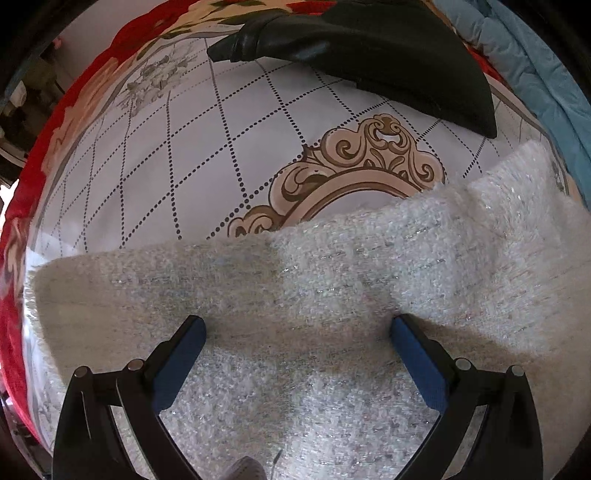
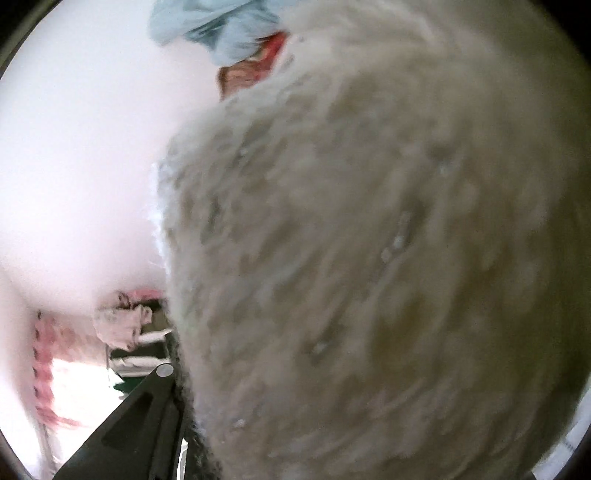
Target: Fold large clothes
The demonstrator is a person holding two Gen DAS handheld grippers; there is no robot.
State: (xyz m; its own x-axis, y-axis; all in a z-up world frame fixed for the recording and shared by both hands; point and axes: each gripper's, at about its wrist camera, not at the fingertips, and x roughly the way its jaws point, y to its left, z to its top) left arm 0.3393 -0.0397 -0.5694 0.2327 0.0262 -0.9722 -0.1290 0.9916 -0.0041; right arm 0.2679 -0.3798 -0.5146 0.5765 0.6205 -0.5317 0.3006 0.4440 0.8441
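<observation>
A fuzzy cream knitted garment (image 1: pixel 314 295) with silver threads lies spread on a patterned bedsheet (image 1: pixel 166 155). My left gripper (image 1: pixel 297 325) is open just above it, its blue-padded fingers (image 1: pixel 177 365) wide apart with nothing between them. In the right wrist view the same cream knit (image 2: pixel 369 258) hangs blurred right in front of the lens and covers most of the picture. Only the left black finger of my right gripper (image 2: pixel 147 413) shows at the knit's edge. The other finger and the tips are hidden by the fabric.
A black garment (image 1: pixel 369 55) lies on the sheet at the back. Blue bedding (image 1: pixel 535 74) is piled at the right, and shows in the right wrist view (image 2: pixel 221 26). A red flowered blanket (image 1: pixel 74 110) borders the left side. A pale wall (image 2: pixel 74 166) and pink cloth (image 2: pixel 118 321) show at left.
</observation>
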